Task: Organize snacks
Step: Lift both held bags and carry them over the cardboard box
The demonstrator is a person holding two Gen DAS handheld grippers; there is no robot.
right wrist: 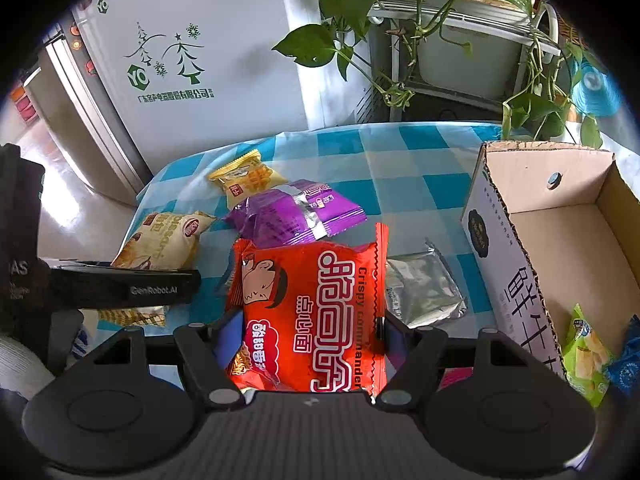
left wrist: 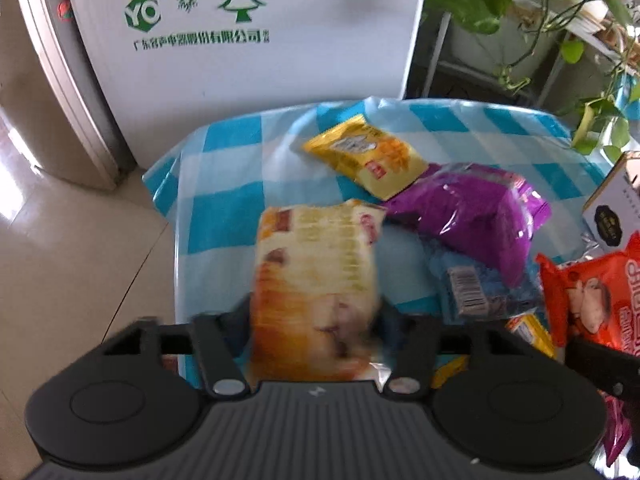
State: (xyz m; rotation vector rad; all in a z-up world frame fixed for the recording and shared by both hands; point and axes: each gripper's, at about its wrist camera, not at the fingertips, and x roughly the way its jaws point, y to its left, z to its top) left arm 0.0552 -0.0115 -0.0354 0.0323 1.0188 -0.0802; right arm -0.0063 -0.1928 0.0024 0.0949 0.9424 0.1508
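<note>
Between the fingers of the left hand-held gripper (left wrist: 316, 316) a cream-and-orange snack pack (left wrist: 316, 280) is clamped; its picture is blurred, so it cannot be told whether the pack is lifted off the desk (left wrist: 224, 184). Between the fingers of the right hand-held gripper (right wrist: 306, 340) a red noodle pack (right wrist: 316, 312) is held upright, close to the camera.

Just beyond and to the right of the right hand-held gripper a silver foil packet (right wrist: 424, 288) is seen lying flat on the checked cloth. Further right the open cardboard box (right wrist: 560, 220) is found, with a green packet (right wrist: 584, 356) and a blue one (right wrist: 626, 364) already lying in its near end.

Ahead of both hand-held grippers a purple bag (right wrist: 296, 216) is seen, and beyond it, touching it, a yellow packet (right wrist: 248, 178). In the left view a blue packet (left wrist: 480, 288) is partly covered by the purple bag.

The task is judged to be at an early-to-middle stage: two snacks are boxed, two are in hand, and at least four are left loose on the desk. A white fridge (right wrist: 192, 60) and a trailing plant (right wrist: 400, 8) are seen furthest off.
</note>
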